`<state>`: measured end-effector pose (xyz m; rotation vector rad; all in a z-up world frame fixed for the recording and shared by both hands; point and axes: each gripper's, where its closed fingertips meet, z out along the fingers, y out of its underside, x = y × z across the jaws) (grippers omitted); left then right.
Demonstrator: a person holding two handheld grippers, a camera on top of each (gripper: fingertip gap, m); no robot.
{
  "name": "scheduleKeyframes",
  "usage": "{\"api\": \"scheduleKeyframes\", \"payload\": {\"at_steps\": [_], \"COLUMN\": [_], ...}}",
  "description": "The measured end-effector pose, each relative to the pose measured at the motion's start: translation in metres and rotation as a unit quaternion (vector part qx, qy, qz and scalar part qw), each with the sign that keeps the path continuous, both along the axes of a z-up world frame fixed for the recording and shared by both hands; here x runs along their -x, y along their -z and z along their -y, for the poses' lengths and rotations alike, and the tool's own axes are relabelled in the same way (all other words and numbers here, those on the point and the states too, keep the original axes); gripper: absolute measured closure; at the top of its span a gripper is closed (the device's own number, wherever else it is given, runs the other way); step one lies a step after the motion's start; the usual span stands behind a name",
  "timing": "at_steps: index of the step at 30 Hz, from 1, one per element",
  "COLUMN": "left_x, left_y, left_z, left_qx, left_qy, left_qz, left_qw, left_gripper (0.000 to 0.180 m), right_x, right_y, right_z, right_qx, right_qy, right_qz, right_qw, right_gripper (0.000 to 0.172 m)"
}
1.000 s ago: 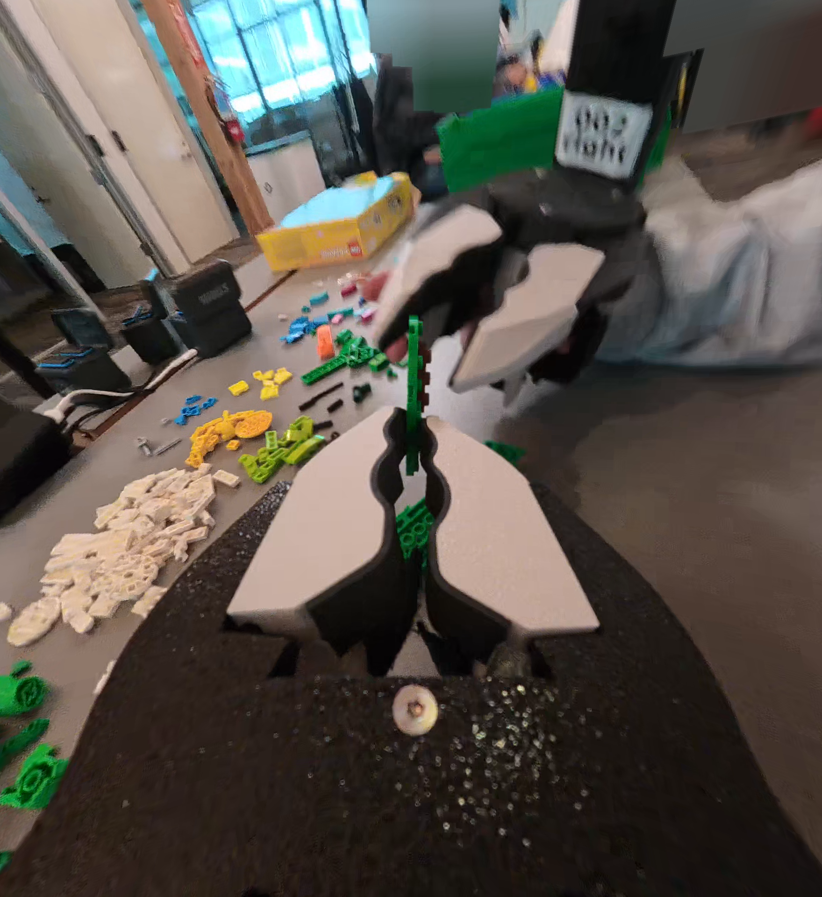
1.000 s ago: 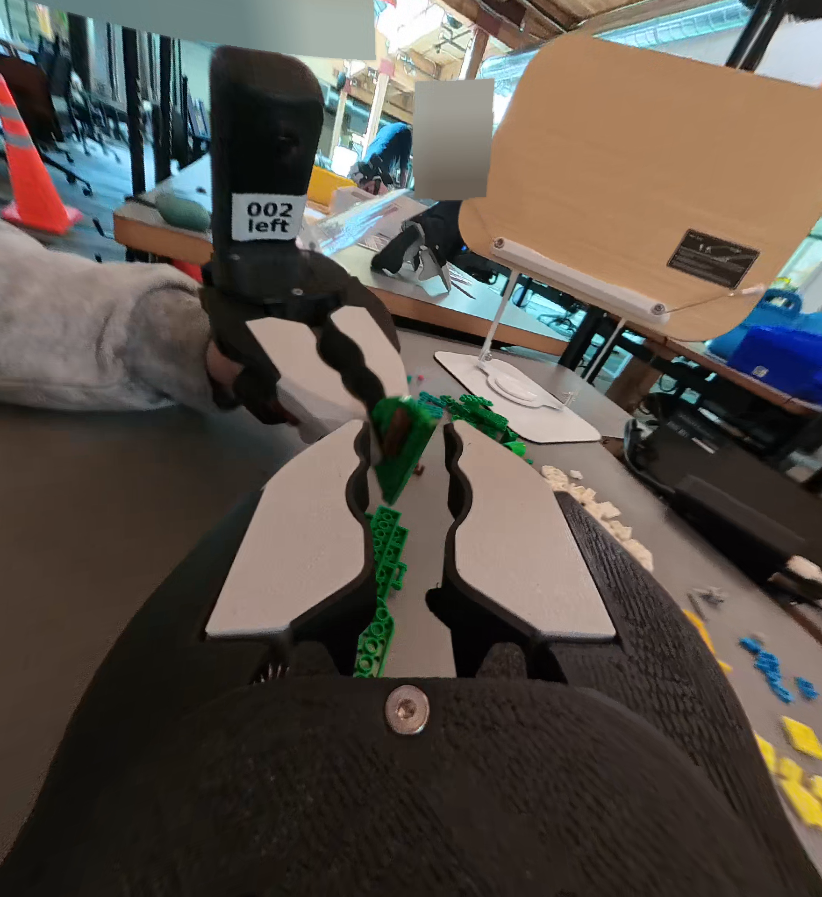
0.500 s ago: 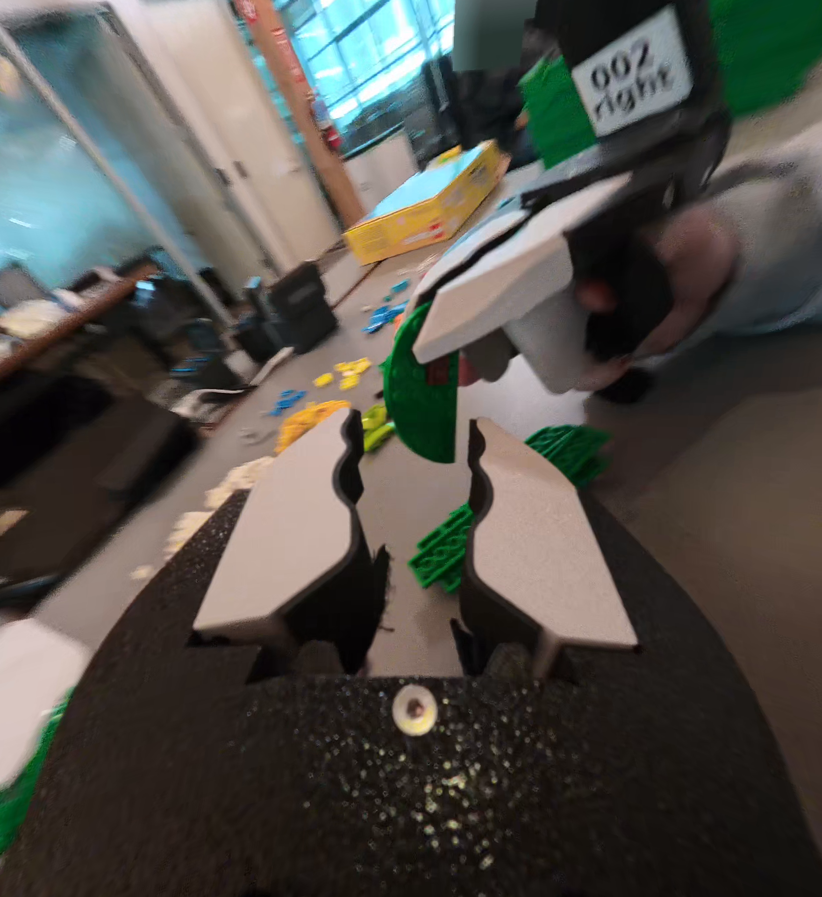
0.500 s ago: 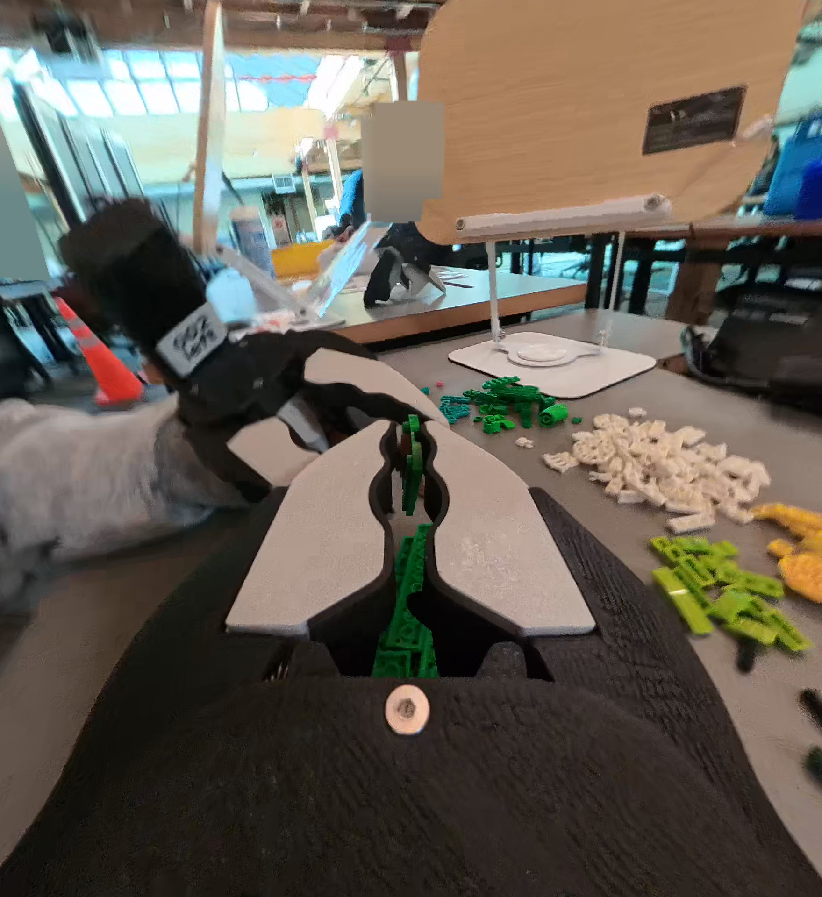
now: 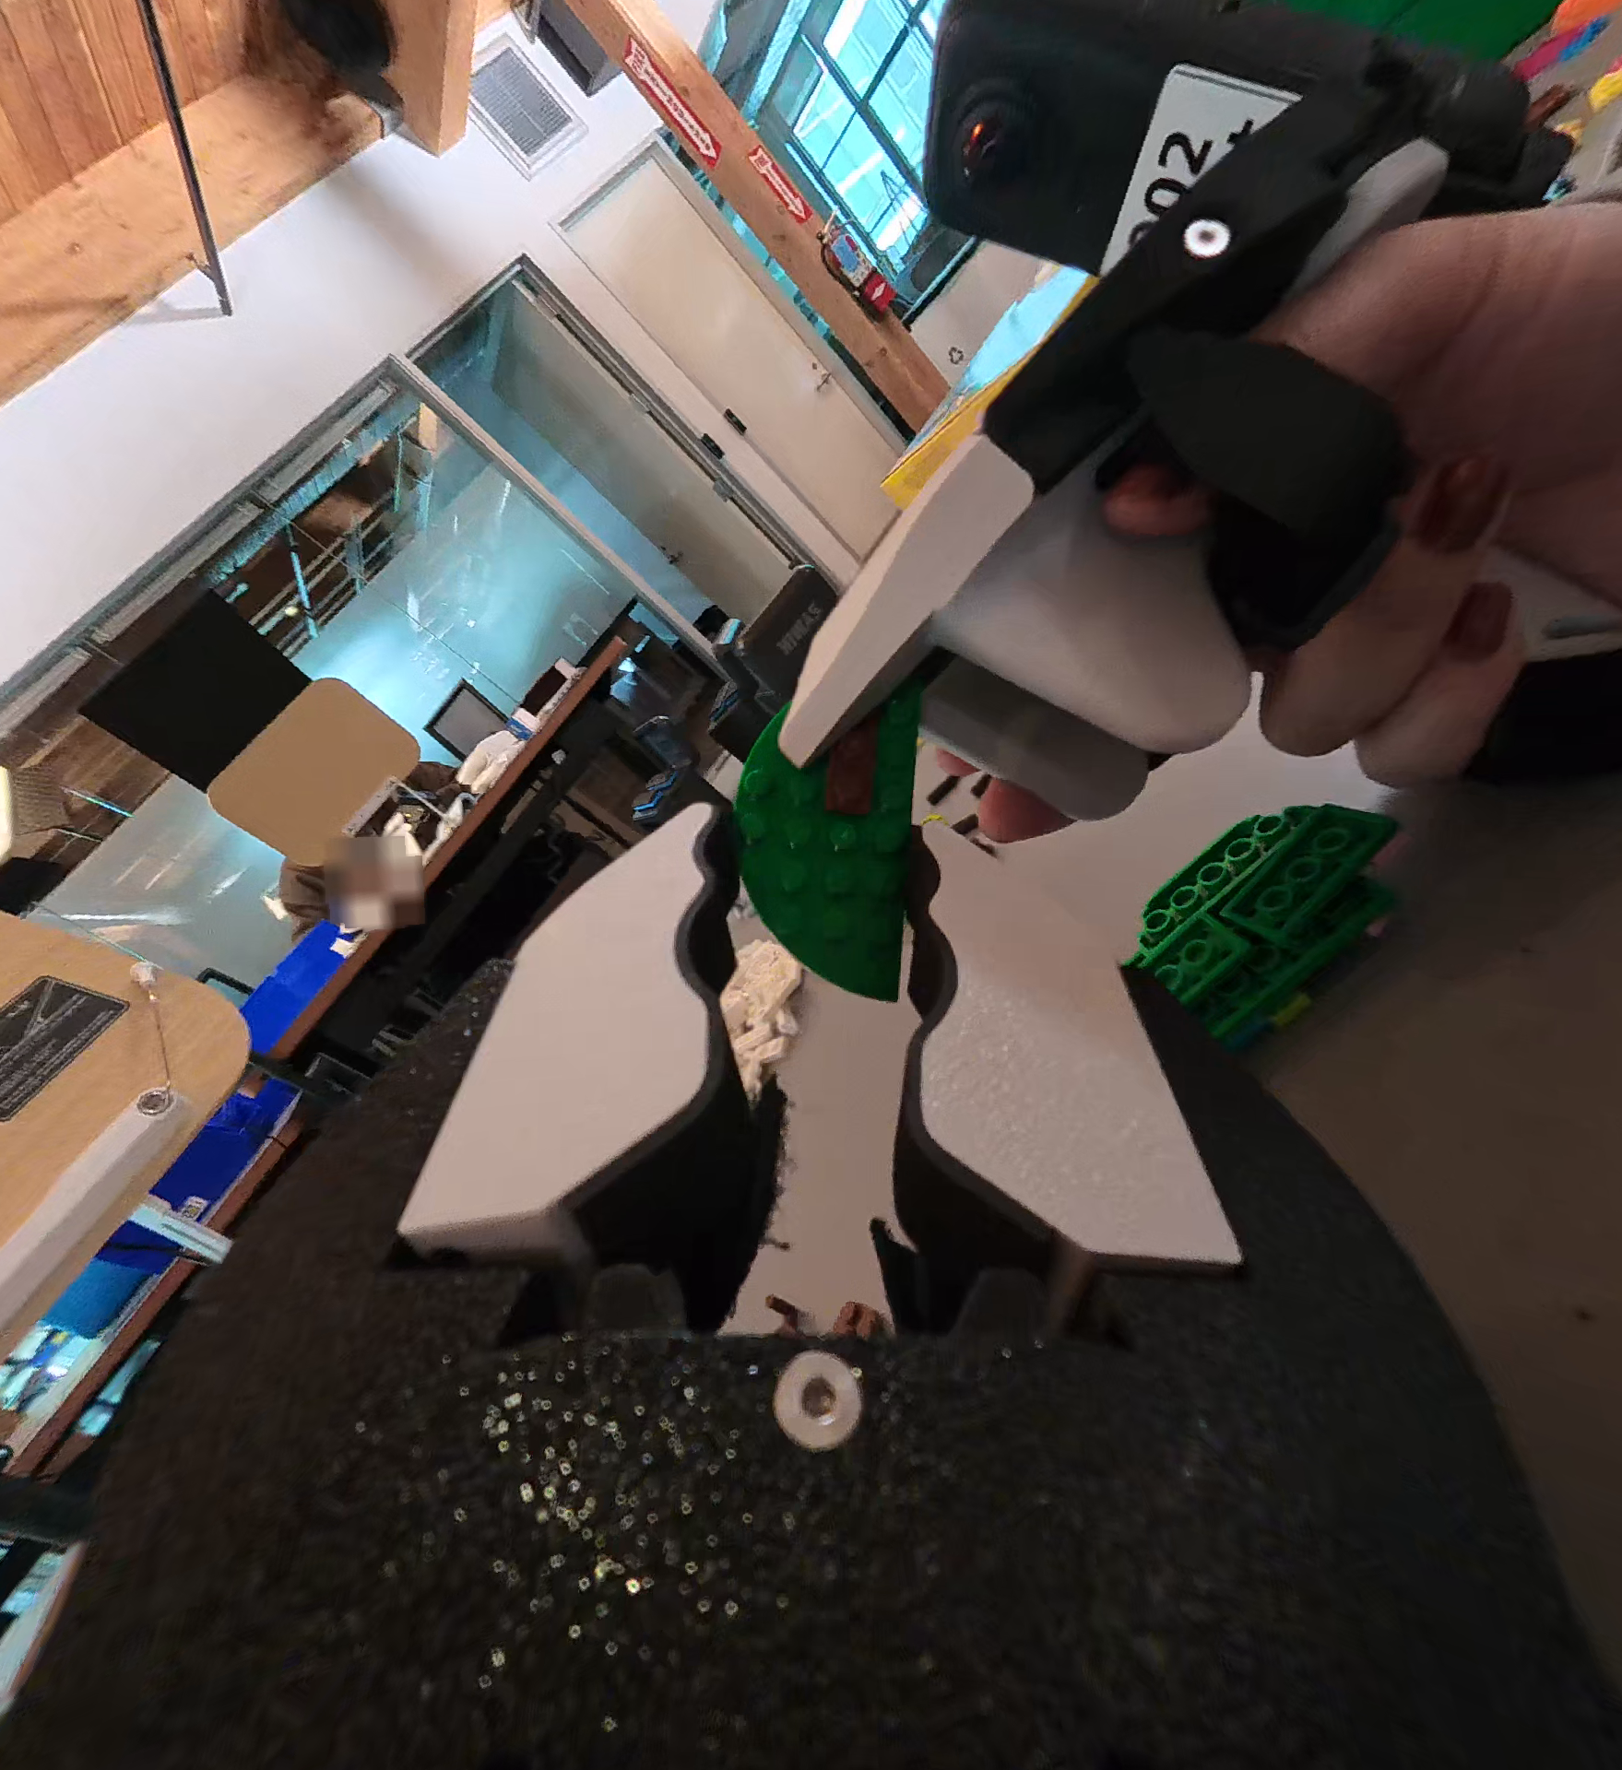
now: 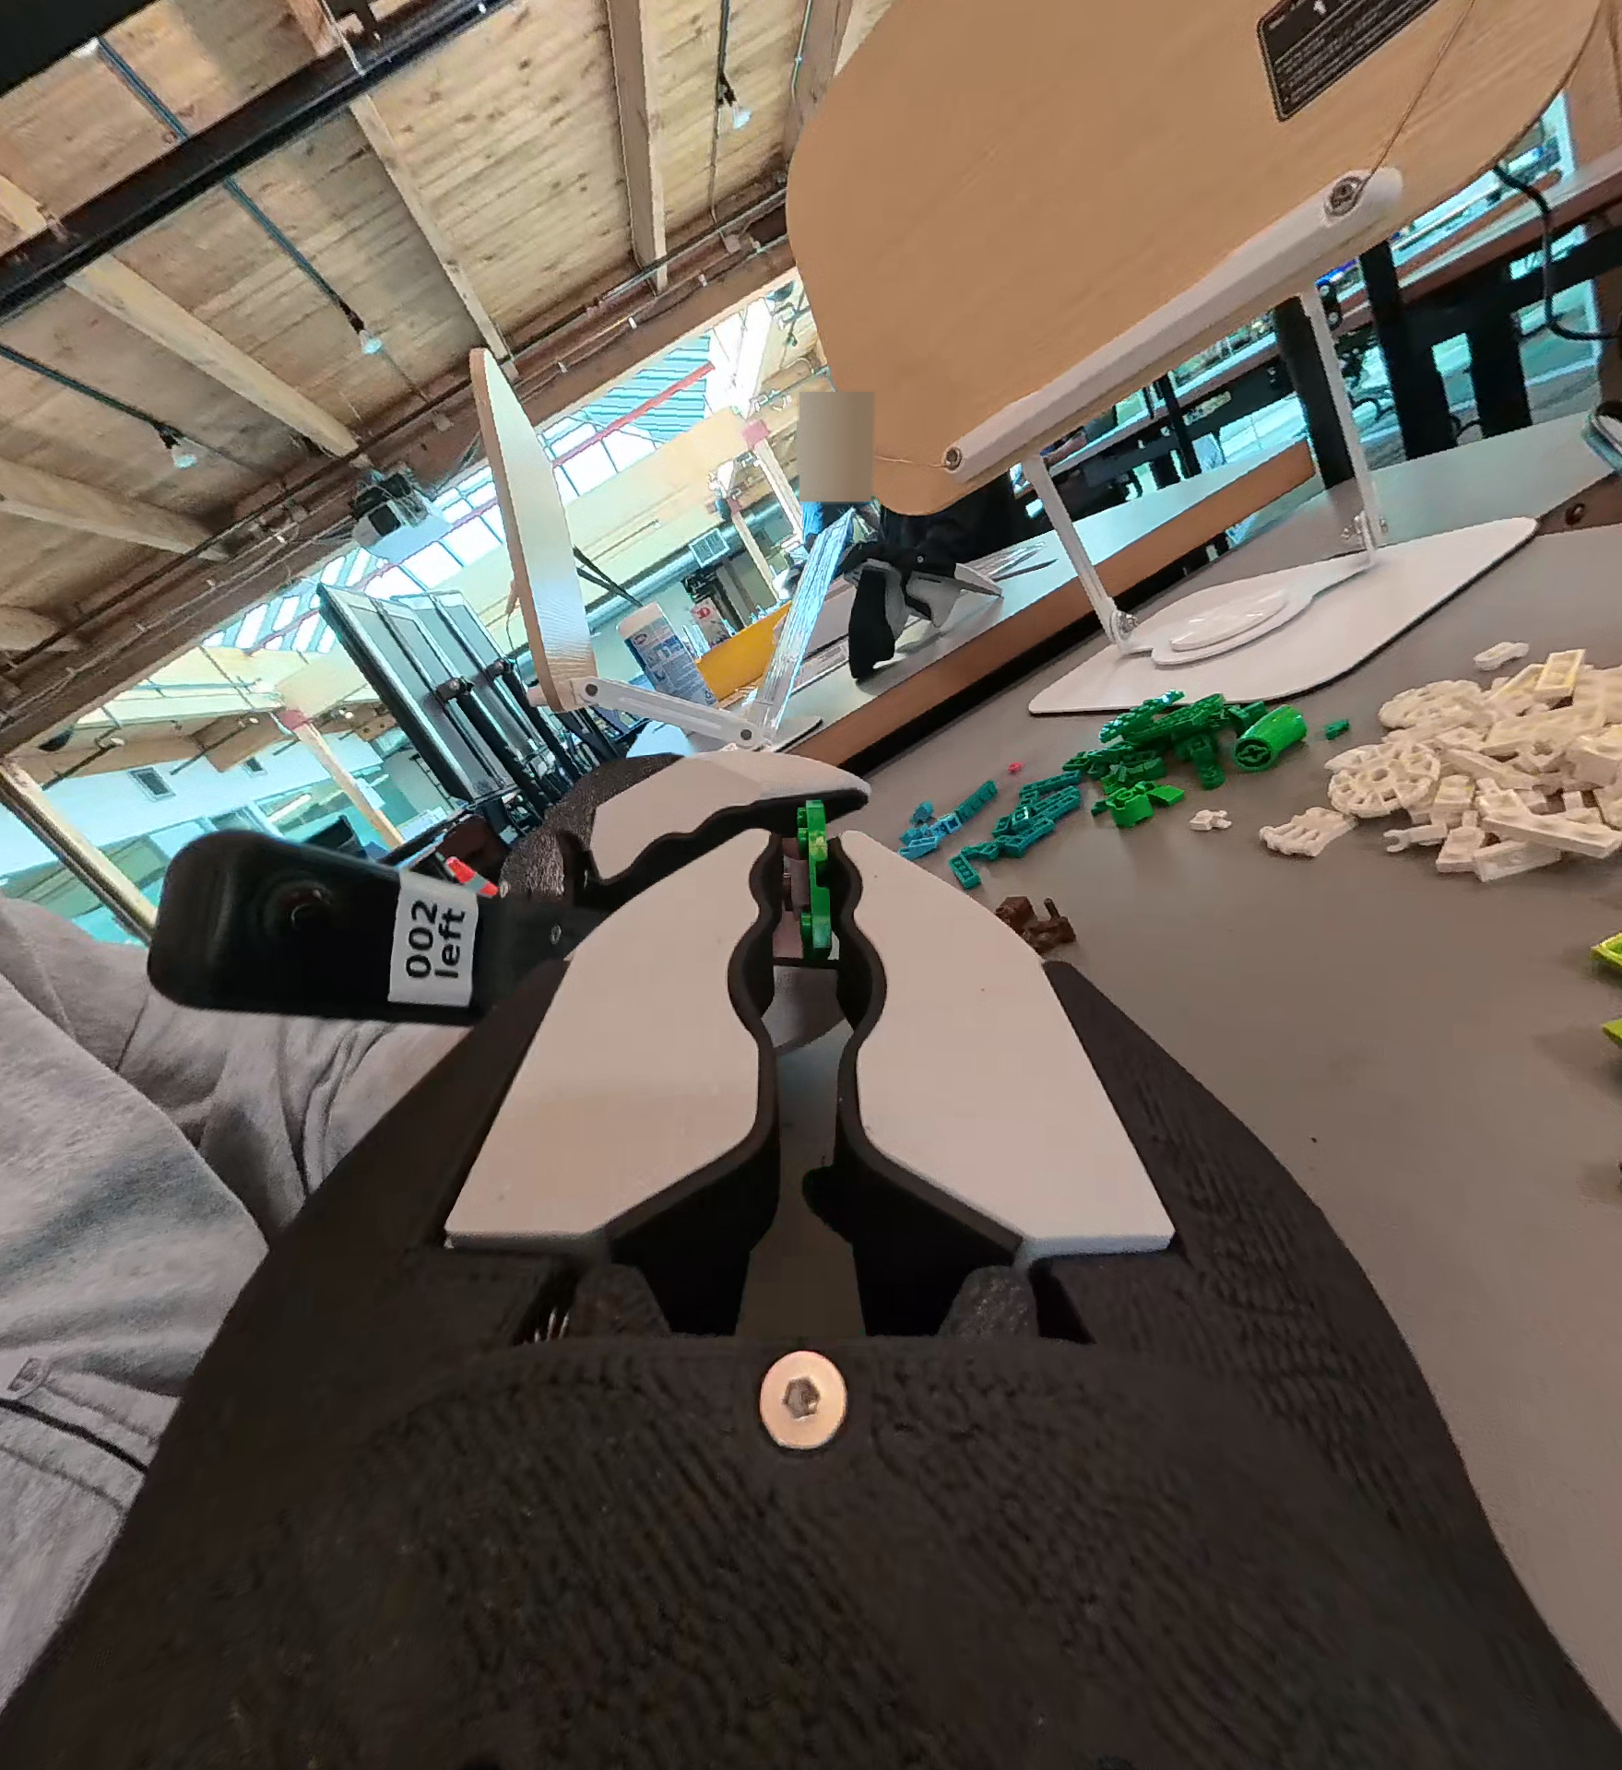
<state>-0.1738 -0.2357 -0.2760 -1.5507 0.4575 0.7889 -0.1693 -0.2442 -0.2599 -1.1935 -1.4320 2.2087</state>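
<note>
The right tongs [image 6: 811, 843] are clamped on a green studded plate [image 5: 826, 891] (a brown piece sits on it). The left tongs [image 5: 821, 852] stand apart around it, possibly touching. Loose bricks [image 6: 1171, 757] lie at two o'clock on the surface [image 6: 1267, 1006].

My plate [image 5: 826, 891] is dark green, studded, with a brown strip [image 5: 853, 771]. My fingers [image 5: 596, 1034] are grey with black edges. The bricks [image 6: 1544, 766] are white, the table [image 6: 1267, 1006] grey.

Right gripper [image 6: 811, 843] jaws clamped narrow; left gripper [image 5: 816, 843] jaws apart, both raised.
</note>
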Motion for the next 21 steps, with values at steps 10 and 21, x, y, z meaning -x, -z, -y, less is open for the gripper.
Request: {"api": "scheduleKeyframes", "payload": {"at_steps": [10,21], "left_x": [0.021,0.000], "left_y": [0.030,0.048], "left_z": [0.002,0.002], "left_qx": [0.100,0.171], "left_qy": [0.015,0.078], "left_qz": [0.260,0.364], "left_qw": [0.960,0.912], "left_gripper": [0.147,0.147], "right_x": [0.006,0.005], "right_y": [-0.003,0.040], "right_z": [-0.036,-0.012], "right_qx": [-0.415,-0.766], "right_qy": [0.210,0.200], "right_qz": [-0.180,-0.330], "right_qw": [0.867,0.514], "right_gripper": [0.146,0.136]}}
